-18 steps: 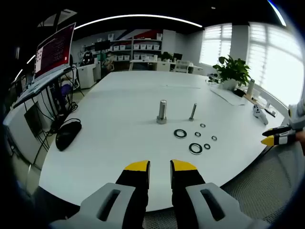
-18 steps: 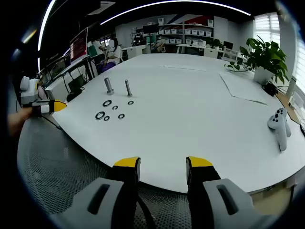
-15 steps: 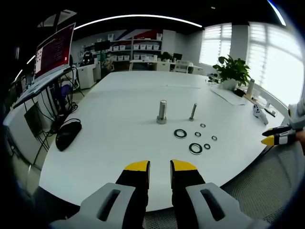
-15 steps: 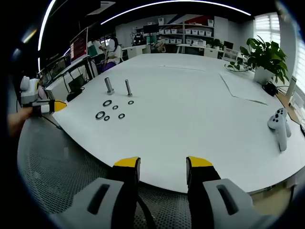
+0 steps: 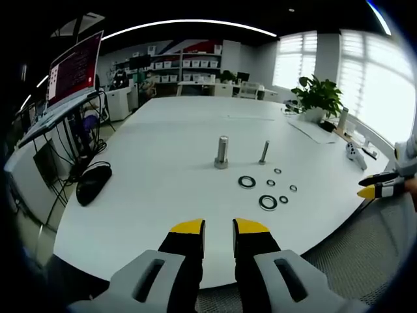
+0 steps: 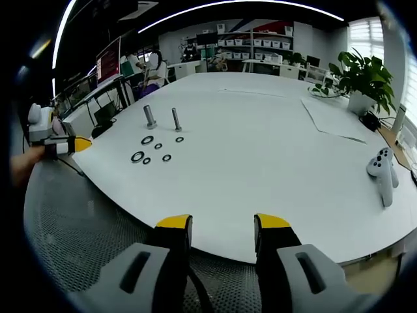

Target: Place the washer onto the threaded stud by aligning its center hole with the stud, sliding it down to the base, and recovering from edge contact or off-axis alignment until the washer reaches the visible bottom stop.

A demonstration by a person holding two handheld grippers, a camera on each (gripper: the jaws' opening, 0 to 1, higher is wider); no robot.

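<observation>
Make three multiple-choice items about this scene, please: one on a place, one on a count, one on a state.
1. Where do the washers lie?
A. on the table, near the studs
B. on the floor
C. on the paper sheet

2. How many studs stand upright on the table?
A. one
B. two
C. four

3. What do the left tongs hold?
A. a washer
B. a stud
C. nothing

Answers: 1 A, the rings lie on the white top just before the thick stud and the thin stud. 2 B, one thick and one thin. 3 C, the gap between their yellow tips is empty.
</observation>
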